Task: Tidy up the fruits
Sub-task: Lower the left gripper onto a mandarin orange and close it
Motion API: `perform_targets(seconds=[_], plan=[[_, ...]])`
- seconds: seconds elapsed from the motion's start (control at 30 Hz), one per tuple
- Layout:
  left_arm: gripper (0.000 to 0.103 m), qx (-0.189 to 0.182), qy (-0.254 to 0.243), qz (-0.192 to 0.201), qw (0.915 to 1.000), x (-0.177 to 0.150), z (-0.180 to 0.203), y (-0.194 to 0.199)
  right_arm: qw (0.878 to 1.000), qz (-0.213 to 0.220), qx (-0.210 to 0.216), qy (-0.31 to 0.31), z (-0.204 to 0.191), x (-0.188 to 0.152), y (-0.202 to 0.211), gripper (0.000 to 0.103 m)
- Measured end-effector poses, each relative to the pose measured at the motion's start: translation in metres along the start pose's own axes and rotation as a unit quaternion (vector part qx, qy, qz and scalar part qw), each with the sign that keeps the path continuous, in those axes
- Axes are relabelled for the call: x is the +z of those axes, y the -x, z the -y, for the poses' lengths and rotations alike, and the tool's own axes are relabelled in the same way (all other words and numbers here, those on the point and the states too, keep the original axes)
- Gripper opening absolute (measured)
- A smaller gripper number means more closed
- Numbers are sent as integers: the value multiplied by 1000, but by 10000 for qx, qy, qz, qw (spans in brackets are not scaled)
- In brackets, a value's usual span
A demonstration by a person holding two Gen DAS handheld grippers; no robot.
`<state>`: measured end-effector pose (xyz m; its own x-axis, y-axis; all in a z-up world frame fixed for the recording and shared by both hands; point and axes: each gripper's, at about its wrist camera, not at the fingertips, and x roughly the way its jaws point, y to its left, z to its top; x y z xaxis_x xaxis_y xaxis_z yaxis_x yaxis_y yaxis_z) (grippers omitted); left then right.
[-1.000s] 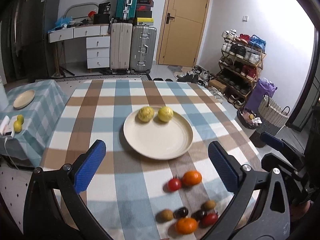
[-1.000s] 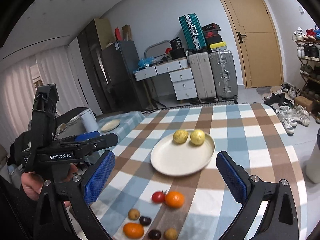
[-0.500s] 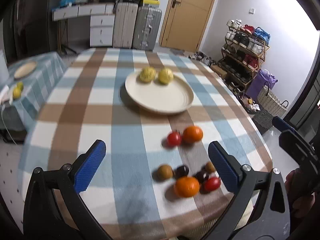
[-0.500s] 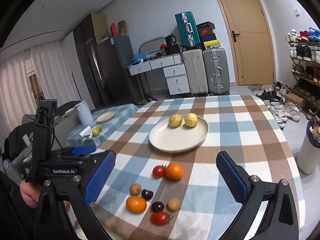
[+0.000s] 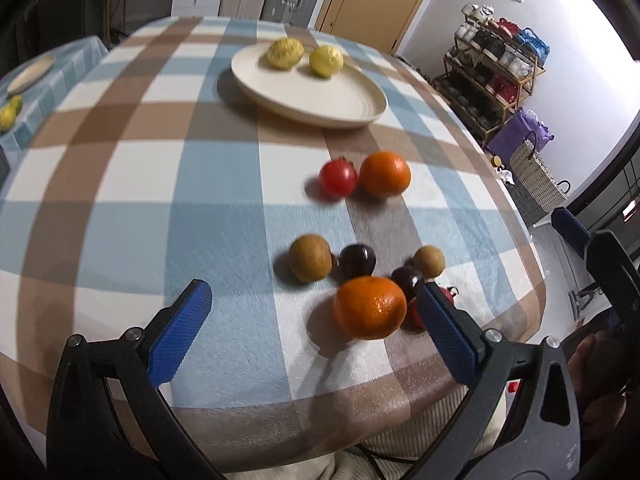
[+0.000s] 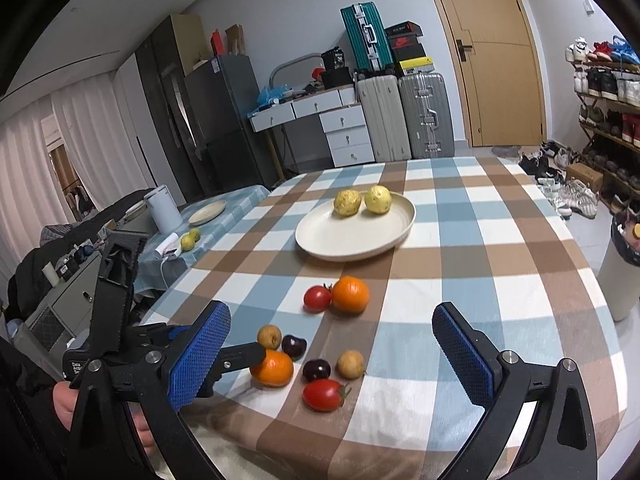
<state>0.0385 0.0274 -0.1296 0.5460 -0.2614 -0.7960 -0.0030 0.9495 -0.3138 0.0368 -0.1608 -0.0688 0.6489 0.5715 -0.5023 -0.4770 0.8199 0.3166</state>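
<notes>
A cream plate (image 5: 344,100) (image 6: 320,240) holds two yellow fruits (image 5: 285,53) (image 6: 347,202) at its far side. Nearer on the checked table lie a tomato (image 5: 338,178) touching an orange (image 5: 385,173), then a cluster: a second orange (image 5: 370,307) (image 6: 273,368), two brown fruits (image 5: 310,258), two dark plums (image 5: 357,260) and a second tomato (image 6: 323,395). My left gripper (image 5: 312,328) is open, low over the table, its right finger just beside the near orange. My right gripper (image 6: 332,356) is open and empty above the cluster.
The table's near edge (image 5: 280,412) is right below the left gripper. A side table (image 6: 224,208) with a small plate and yellow fruit stands to the left. Suitcases (image 6: 404,120), drawers, a door, a shoe rack (image 5: 492,64) and a white bin (image 6: 620,272) surround the table.
My left gripper has dropped and moved in toward the near fruit cluster, now close to the near orange. My right gripper has come slightly closer to the table. Both stay open.
</notes>
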Motion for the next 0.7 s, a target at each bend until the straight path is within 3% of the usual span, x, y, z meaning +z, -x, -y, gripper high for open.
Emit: perform_targets(seconds=[0.2, 0.33, 0.37, 0.5, 0.7], plan=[[101, -139, 6, -105, 9998, -2, 1, -8, 9999, -74, -7, -101, 7, -6, -5, 103], [80, -304, -81, -226, 9992, -3, 5, -11, 9998, -123, 13, -171, 11, -9, -9, 103], [67, -394, -133, -268, 9988, -3, 7, -12, 9997, -128, 19, -185, 11, -8, -9, 103], [39, -811, -252, -385, 9956, -2, 13, -12, 9997, -139, 39, -206, 12, -9, -11, 103], [37, -903, -329, -335, 9948, -2, 16, -9, 9995, -211, 59, -209, 11, -10, -16, 103]])
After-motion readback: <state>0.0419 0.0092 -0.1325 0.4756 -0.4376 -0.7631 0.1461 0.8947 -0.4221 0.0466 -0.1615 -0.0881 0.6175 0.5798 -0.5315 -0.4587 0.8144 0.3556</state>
